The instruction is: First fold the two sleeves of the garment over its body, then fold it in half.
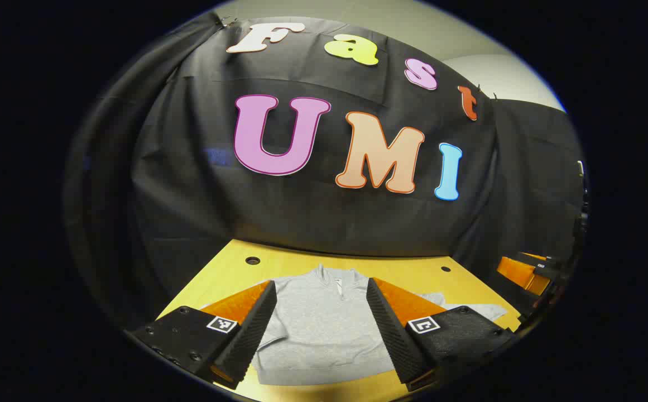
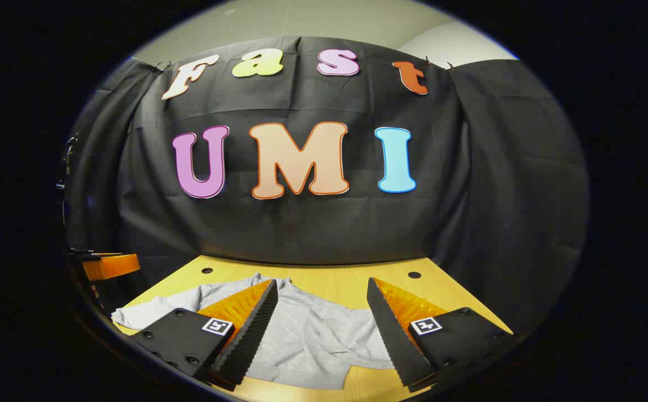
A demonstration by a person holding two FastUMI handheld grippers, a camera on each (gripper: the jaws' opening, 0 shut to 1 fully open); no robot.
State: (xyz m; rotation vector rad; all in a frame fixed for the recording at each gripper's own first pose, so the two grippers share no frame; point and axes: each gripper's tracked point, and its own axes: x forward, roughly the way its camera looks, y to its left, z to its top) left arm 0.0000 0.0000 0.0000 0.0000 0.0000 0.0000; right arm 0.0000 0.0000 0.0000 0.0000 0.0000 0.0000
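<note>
Grey garment [image 1: 324, 329] lies flat ahead of both grippers, left gripper [image 1: 321, 296] and right gripper [image 2: 322, 296] gaping wide and empty, no fold apparently made yet.

Each camera rides on a gripper and looks forward along its two fingers, which sit at the bottom of the frame. Both face the black booth wall [image 1: 324, 212], from above the near edge of the yellow table [image 1: 301, 259]. The left gripper view looks from the left side and turns a little to the right. The right gripper view looks more straight on. Both views share the wall, the table and the grey garment [image 1: 324, 329] lying close below.
</note>
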